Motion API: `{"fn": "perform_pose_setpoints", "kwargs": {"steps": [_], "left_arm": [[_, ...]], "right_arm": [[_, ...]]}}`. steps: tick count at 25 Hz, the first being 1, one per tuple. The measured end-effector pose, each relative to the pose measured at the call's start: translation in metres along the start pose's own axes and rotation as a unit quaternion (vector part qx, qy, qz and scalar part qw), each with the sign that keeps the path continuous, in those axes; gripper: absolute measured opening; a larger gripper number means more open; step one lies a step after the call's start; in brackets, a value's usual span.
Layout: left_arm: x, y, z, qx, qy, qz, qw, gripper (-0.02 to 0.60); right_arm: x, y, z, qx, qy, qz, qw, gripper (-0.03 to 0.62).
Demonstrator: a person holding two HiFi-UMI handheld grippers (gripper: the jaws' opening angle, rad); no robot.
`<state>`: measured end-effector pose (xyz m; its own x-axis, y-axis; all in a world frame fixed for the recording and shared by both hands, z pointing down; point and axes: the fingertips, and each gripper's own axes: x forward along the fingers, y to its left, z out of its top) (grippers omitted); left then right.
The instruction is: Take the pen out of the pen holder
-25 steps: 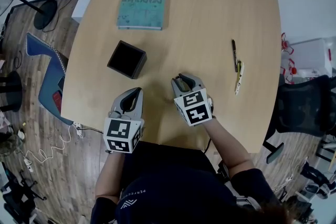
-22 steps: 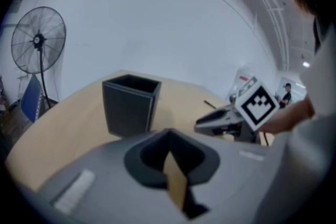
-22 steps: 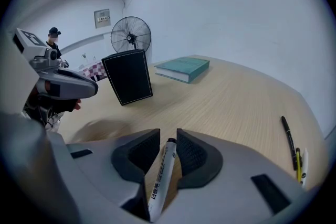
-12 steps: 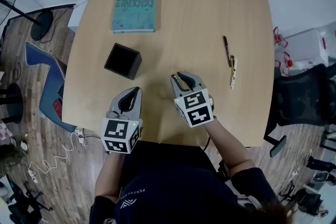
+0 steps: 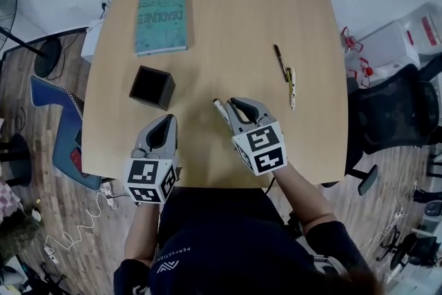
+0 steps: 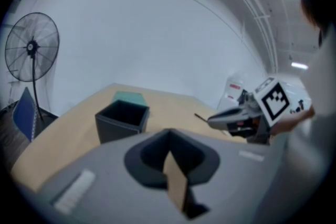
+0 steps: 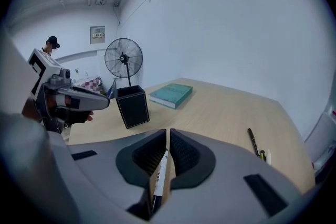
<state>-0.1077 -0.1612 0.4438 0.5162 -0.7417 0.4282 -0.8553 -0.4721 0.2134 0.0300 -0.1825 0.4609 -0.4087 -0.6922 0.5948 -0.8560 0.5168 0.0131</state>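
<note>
The black square pen holder (image 5: pixel 152 87) stands on the wooden table (image 5: pixel 228 17), and its inside looks dark with no pen showing. My right gripper (image 5: pixel 228 108) hovers to its right, jaws closing on a white pen (image 5: pixel 219 109) whose tip sticks out past the fingertips. In the right gripper view that white pen (image 7: pixel 159 176) lies pinched between the pads. My left gripper (image 5: pixel 166 125) is lifted near the table's front edge, just below the holder, shut and holding nothing. The holder (image 6: pixel 122 120) sits ahead of it in the left gripper view.
A teal book (image 5: pixel 161 21) lies behind the holder. A black pen (image 5: pixel 280 62) and a white-and-yellow pen (image 5: pixel 291 88) lie on the table's right side. A standing fan (image 7: pixel 124 60), chairs and cables are on the floor around the table.
Both grippers have risen off the table. The right jaws have closed and a white pen now sticks out from between them. The view has shifted so the table sits lower in the picture.
</note>
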Motion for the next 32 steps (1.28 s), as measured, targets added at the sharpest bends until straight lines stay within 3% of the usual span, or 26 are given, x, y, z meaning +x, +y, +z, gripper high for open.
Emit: {"fn": "perform_pose_setpoints", "kwargs": {"steps": [12, 32], "left_arm": [[-0.009, -0.015, 0.016, 0.017, -0.023, -0.017, 0.9994, 0.005], [-0.023, -0.023, 0.014, 0.019, -0.034, -0.007, 0.9992, 0.005]], "right_arm": [[-0.040, -0.006, 0.013, -0.003, -0.049, -0.040, 0.998, 0.000], [-0.066, -0.003, 0.007, 0.014, -0.063, -0.043, 0.997, -0.001]]}}
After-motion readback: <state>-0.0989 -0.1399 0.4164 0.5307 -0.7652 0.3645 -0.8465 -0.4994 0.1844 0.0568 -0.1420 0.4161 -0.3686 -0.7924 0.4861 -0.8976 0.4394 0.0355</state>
